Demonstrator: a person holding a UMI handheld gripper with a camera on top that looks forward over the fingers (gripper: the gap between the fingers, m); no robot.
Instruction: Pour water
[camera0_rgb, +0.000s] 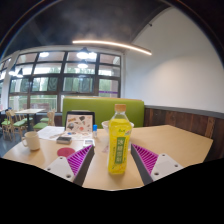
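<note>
Squarely between the two fingers of the hand-held gripper (117, 165) stands a bottle (119, 141) — upright, with an orange cap, a clear neck showing yellowish liquid and a bright yellow-green label with lettering. The magenta pads (78, 160) sit on either side of it with a visible gap at each side, so the fingers are spread and the bottle rests on the wooden worktop (175, 140) on its own. Just behind the bottle, partly hidden by it, is a clear cup (103, 134). Farther off to one side lie a white mug (33, 140), some papers (52, 132) and a tablet-like screen (79, 122) — all before a green bench seat (105, 108) and tall windows (65, 75).
</note>
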